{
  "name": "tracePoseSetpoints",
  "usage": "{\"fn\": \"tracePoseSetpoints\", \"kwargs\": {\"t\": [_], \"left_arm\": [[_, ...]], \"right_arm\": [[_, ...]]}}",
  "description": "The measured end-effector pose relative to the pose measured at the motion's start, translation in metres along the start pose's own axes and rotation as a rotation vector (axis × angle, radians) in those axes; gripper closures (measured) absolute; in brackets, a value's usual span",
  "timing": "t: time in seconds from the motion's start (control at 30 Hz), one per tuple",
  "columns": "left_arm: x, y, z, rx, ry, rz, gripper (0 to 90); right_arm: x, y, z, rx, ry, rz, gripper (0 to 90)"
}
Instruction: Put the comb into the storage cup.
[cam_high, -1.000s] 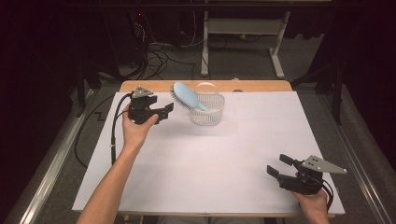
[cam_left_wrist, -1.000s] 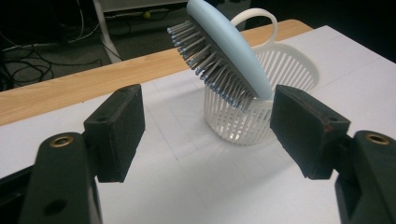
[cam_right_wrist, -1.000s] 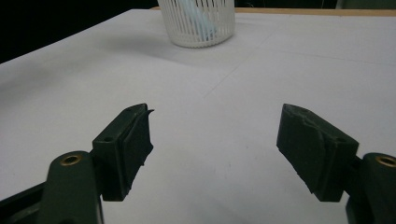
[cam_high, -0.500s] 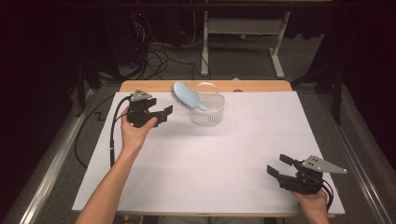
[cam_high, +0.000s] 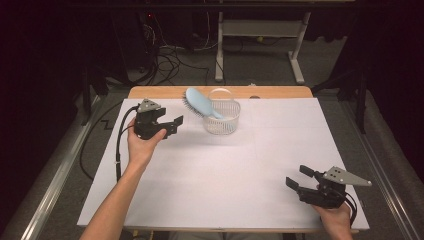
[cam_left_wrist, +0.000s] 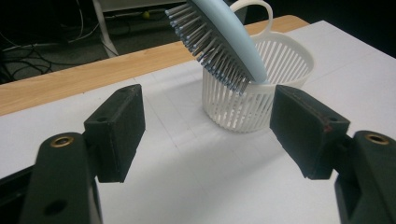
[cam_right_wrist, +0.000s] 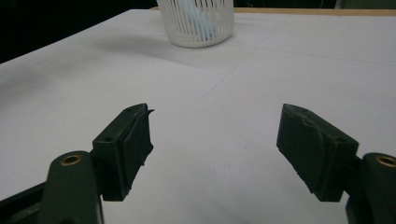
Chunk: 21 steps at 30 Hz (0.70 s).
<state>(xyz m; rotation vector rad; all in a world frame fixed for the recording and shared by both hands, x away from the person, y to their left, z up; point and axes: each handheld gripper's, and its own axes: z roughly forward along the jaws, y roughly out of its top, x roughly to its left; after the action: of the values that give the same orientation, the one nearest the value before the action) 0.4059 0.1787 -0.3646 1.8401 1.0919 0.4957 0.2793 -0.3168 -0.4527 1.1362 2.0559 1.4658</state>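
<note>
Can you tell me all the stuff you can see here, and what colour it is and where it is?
Basket: one, white, far middle of the table, on the paper.
Hairbrush: one, light blue, handle down in the basket, head leaning out toward the left.
Paper: one sheet, white, covering most of the table.
Table: one, wooden, its far edge bare.
Desk frame: one, pale, on the floor behind.
Cables: several, dark, floor behind.
Left gripper: one, black, open, beside the basket.
Right gripper: one, black, open, near right corner.
</note>
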Motion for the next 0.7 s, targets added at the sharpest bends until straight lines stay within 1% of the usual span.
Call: {"fn": "tracePoseSetpoints", "kwargs": {"t": [0.3, 0.47, 0.7], "left_arm": [[0.0006, -0.0031, -0.0045, -0.014, 0.005, -0.001, 27.6], [-0.0001, -0.0044, -0.0065, -0.013, 0.007, 0.007, 27.6], [-0.0001, -0.0078, -0.0095, -0.017, 0.008, 0.007, 27.6]], "right_arm": [[0.0001, 0.0000, 0.0003, 0.001, 0.001, -0.001, 26.6], [0.0001, 0.0000, 0.0002, 0.000, 0.000, 0.001, 26.6], [-0.0002, 0.0000, -0.0003, -0.001, 0.000, 0.005, 26.6]]}}
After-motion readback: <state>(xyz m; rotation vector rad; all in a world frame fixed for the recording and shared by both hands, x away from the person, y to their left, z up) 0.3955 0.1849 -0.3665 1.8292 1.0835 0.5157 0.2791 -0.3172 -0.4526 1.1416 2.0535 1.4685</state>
